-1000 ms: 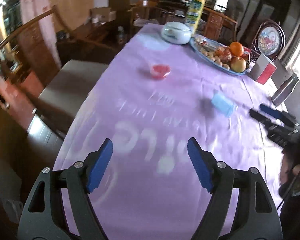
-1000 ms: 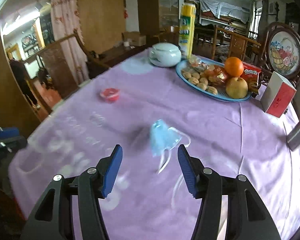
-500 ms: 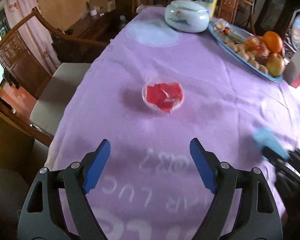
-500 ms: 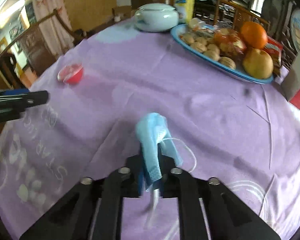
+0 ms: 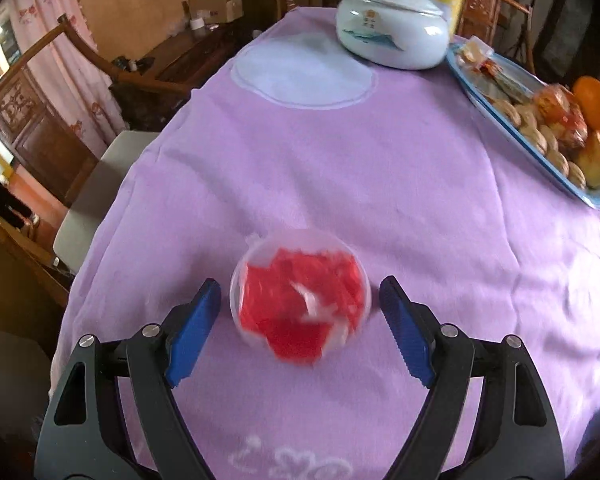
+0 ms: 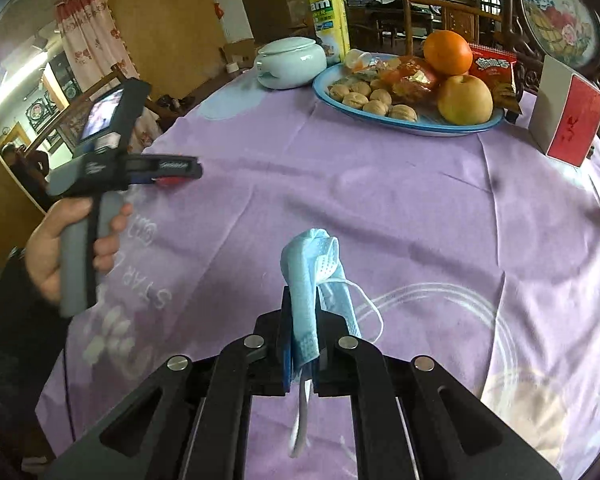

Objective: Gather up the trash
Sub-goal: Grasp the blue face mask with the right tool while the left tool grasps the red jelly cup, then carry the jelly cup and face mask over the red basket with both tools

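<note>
Bare purple tablecloth (image 5: 340,168) lies ahead of you. A white lidded jar (image 5: 392,34) blocks the far end; a fruit plate (image 6: 408,124) and a red-and-white box (image 6: 566,120) crowd your right.

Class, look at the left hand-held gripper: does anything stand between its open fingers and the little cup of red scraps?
Nothing visible does. The left hand-held gripper is open, and the plastic cup sits directly between its fingers on bare purple tablecloth.

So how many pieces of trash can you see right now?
2. The blue face mask is clamped in the right gripper; the clear cup of red scraps sits between the open left gripper fingers. More may be out of view.
</note>
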Tool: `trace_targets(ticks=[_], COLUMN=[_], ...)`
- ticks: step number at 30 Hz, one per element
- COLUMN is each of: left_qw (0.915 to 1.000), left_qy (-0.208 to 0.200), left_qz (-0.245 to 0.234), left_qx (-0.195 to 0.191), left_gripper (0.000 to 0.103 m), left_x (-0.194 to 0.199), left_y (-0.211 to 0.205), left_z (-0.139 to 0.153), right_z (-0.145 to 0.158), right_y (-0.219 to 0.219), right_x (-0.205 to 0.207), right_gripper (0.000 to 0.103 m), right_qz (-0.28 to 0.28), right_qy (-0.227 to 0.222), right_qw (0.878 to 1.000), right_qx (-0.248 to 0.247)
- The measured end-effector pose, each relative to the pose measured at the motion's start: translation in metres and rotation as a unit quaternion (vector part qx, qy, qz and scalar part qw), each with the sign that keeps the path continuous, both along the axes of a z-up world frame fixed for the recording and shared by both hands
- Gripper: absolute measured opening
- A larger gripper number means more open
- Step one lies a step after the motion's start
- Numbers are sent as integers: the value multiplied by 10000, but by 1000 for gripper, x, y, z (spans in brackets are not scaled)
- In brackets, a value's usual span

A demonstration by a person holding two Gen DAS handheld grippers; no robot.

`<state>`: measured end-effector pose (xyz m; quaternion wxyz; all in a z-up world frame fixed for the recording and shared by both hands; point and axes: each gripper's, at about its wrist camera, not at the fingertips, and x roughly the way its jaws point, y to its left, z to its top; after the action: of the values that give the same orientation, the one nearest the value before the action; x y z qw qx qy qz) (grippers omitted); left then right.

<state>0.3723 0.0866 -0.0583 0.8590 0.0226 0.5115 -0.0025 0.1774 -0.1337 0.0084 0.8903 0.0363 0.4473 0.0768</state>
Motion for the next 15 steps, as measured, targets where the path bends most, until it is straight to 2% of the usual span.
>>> trace_targets(ticks=[2, 3, 5, 9, 12, 15], left_qw=[10000, 9999, 9998, 9986, 9987, 9985], left_qy=[-54, -99, -93, -301, -209, -209], left_qz=[0, -57, -171, -362, -462, -507], left_qx=[23, 46, 67, 230, -3, -59], left_gripper=[75, 64, 56, 56, 56, 56], left_x=[3, 2, 1, -17, -35, -63], left_y=[0, -2, -5, -8, -3, 2], left_z=[0, 2, 4, 11, 16, 25], right_z=[1, 1, 1, 1, 3, 6], right_y=[3, 4, 7, 11, 18, 23], right_x=[0, 0, 0, -2, -9, -19], right_gripper=[8, 8, 8, 8, 8, 8], right_qz=[26, 34, 59, 85, 126, 162], right_qy=[-16, -27, -27, 15, 19, 14], right_qw=[10000, 10000, 10000, 10000, 9999, 9998], right_qx=[-29, -49, -58, -38, -86, -117])
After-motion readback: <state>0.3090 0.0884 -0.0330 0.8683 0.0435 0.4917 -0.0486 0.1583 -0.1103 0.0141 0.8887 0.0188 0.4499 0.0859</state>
